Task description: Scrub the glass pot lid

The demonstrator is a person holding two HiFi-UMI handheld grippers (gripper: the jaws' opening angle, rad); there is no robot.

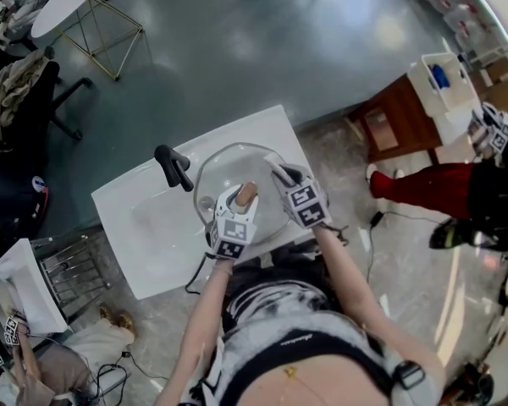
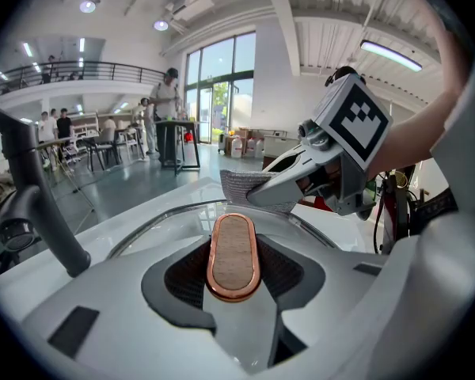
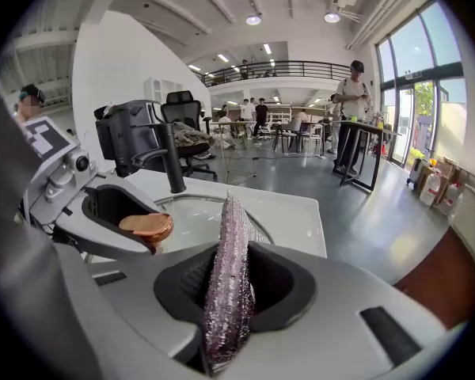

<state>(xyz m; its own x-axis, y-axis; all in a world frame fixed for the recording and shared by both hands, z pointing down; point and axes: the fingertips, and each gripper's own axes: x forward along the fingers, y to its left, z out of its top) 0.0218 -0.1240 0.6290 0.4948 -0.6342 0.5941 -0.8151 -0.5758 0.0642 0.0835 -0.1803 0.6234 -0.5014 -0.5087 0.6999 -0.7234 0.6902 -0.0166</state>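
The scrubbing step is judged to be in hand. The glass pot lid [image 1: 229, 169] is held at the sink [image 1: 144, 235] by its knob [image 2: 233, 256], which is clamped in the left tongs [image 1: 244, 194]. A scouring cloth [image 3: 228, 283] is pinched in the right tongs [image 1: 278, 174] at the lid's rim. Next, the cloth should be pressed and swept across the glass. Both forearms are reached forward and down.
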